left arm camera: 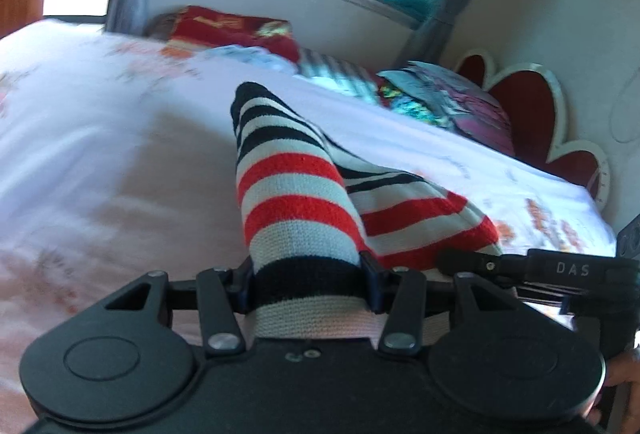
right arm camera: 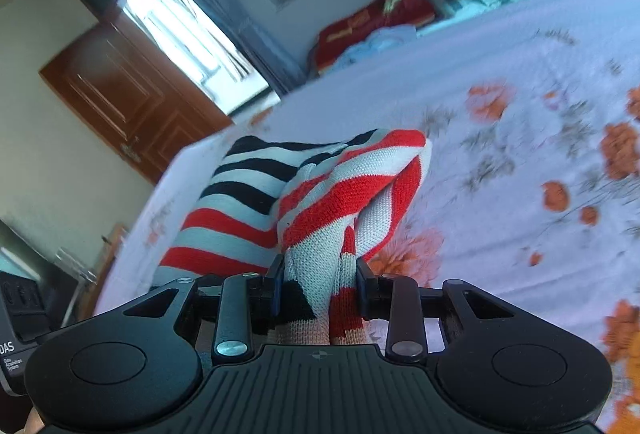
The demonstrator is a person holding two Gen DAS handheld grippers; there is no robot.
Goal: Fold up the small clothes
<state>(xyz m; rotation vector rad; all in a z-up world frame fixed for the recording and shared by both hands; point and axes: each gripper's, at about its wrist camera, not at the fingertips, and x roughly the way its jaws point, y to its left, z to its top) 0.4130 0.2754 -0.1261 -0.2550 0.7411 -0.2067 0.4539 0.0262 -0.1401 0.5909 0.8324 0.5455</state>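
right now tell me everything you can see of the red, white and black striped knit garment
The striped knit garment is a soft ribbed knit with red-and-white bands at one part and black-and-white bands at another. It is bunched and folded over itself, not spread flat. The left gripper is shut on one bunched part, the right gripper on another. Its far end droops toward the floral bedsheet; whether it touches the sheet cannot be told.
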